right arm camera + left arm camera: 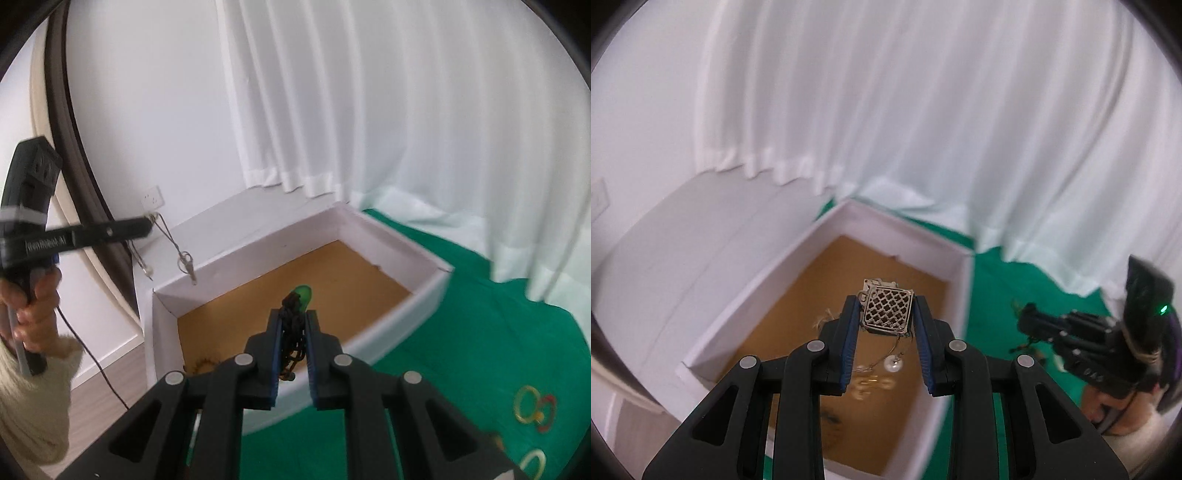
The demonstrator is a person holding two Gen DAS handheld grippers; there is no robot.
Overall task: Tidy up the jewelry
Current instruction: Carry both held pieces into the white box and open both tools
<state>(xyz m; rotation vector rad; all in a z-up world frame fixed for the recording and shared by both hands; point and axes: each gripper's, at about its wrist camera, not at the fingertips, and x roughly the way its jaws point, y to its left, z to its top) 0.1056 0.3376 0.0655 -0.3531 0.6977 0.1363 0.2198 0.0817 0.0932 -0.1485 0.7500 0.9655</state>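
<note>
Above white box [827, 236], left gripper [886, 314] pinching square lattice pendant [887, 310] between blue pads, thin chain with pearl [892, 363] dangling beneath over brown box floor. Over box near rim, right gripper [294, 325] clamping dark cord necklace [291, 332], green pendant [303, 293] sticking past fingertips. Coloured rings [532, 406] lying on green cloth [461, 350] to right; white curtain [406, 110] hanging behind.

White curtains [406, 110] are hanging in long folds across the back, their hems resting on a white ledge [236, 210] and spilling onto a green cloth [480, 325]. A plain white wall [147, 110] is carrying a socket [152, 196]. Pale wood flooring [103, 391] is showing beneath a white skirting board [110, 354].
</note>
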